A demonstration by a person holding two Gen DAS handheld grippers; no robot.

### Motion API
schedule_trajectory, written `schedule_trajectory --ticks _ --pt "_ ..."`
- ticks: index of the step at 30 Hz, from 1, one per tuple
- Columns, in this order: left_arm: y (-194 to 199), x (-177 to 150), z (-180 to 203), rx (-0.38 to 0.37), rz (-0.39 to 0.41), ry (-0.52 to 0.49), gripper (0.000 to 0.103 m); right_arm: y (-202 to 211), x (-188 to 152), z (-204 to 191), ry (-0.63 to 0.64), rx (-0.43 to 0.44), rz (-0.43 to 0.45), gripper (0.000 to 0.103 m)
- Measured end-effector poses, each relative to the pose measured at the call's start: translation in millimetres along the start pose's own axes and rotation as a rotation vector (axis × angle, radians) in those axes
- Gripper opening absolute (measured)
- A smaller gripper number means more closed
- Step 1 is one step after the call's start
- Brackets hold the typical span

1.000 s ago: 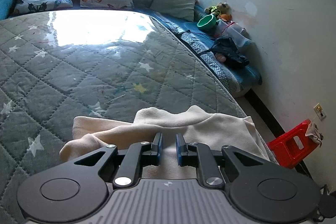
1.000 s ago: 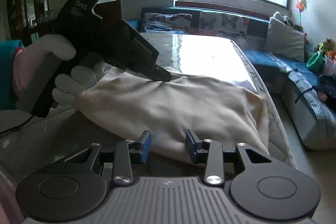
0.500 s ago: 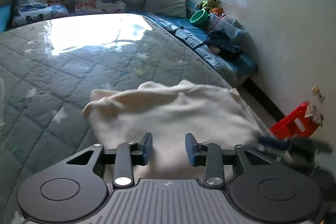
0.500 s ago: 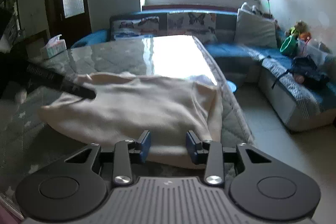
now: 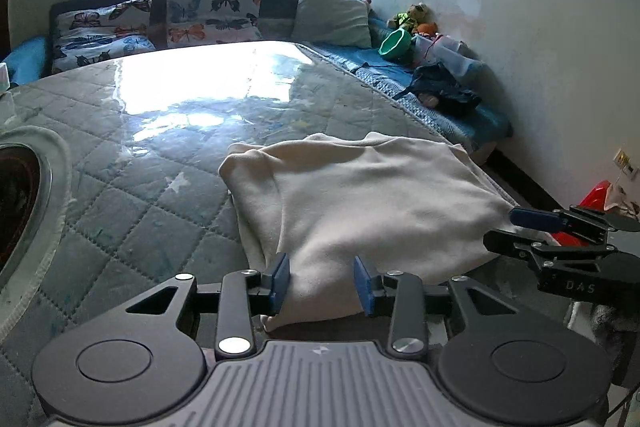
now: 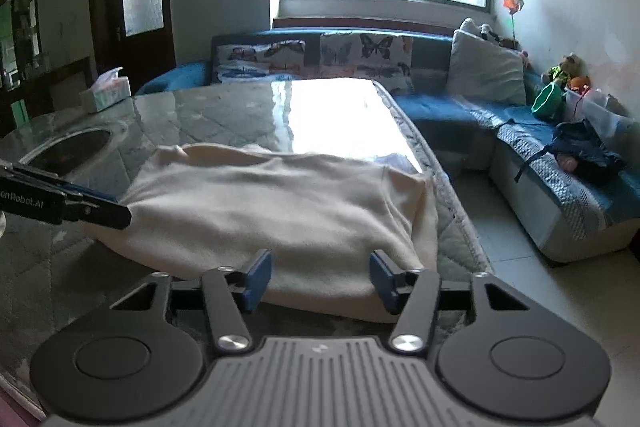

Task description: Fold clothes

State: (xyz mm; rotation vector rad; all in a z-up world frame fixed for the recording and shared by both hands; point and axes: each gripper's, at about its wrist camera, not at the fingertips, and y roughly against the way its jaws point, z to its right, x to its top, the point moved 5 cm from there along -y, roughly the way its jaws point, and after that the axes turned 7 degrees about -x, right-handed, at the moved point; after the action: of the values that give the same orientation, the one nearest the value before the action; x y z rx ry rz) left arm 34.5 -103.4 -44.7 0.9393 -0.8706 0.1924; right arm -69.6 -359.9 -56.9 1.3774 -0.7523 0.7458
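A cream garment (image 5: pixel 368 203) lies folded over on the grey quilted table (image 5: pixel 152 155), near its right edge; it also shows in the right wrist view (image 6: pixel 272 211). My left gripper (image 5: pixel 322 283) is open and empty, its fingers at the garment's near edge. My right gripper (image 6: pixel 320 281) is open and empty, wider apart, just in front of the garment's near edge. The right gripper also shows at the right of the left wrist view (image 5: pixel 556 231). The left gripper also shows at the left of the right wrist view (image 6: pixel 76 201).
A round rimmed opening (image 5: pixel 24 211) sits in the table at the left. A tissue box (image 6: pixel 106 93) stands at the far left. A blue sofa (image 6: pixel 540 147) with butterfly cushions, a green bowl (image 5: pixel 395 43) and dark clothes (image 5: pixel 444 89) runs behind and to the right. A red stool (image 5: pixel 596 199) stands by the wall.
My left gripper has let go of the garment and opened, and both grippers have drawn back to its near edge. The garment now lies flat. The right gripper has opened wider.
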Motion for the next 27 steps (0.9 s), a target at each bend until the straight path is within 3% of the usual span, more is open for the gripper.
schedule_trajectory --ticks 5,9,10,12,18,22,27 --pt "2.2 -4.6 -3.4 0.021 0.005 0.011 0.039 -4.8 -7.6 -5.0 -0.002 -0.004 -0.025 0.058" --pt "13.6 -7.2 -5.3 0.015 0.01 0.032 0.041 0.6 -8.8 -9.7 -0.002 -0.003 -0.019 0.067" --pt "15.9 -8.0 -5.3 0.011 0.012 0.038 0.044 2.4 -8.7 -10.8 -0.004 -0.002 -0.015 0.074" --pt "19.0 -10.6 -4.5 0.009 0.01 0.039 0.049 6.8 -9.2 -14.7 0.006 -0.005 -0.006 0.079" --pt "26.2 -22.4 -2.6 0.013 0.005 0.03 0.06 11.9 -12.3 -21.7 0.004 -0.006 -0.016 0.084" --pt "32.7 -26.6 -2.6 0.02 0.013 0.03 0.072 17.9 -11.7 -26.4 0.007 -0.026 -0.001 0.1" --pt "39.8 -31.0 1.1 0.019 0.031 0.015 0.084 23.2 -11.4 -32.5 0.005 -0.026 0.014 0.103"
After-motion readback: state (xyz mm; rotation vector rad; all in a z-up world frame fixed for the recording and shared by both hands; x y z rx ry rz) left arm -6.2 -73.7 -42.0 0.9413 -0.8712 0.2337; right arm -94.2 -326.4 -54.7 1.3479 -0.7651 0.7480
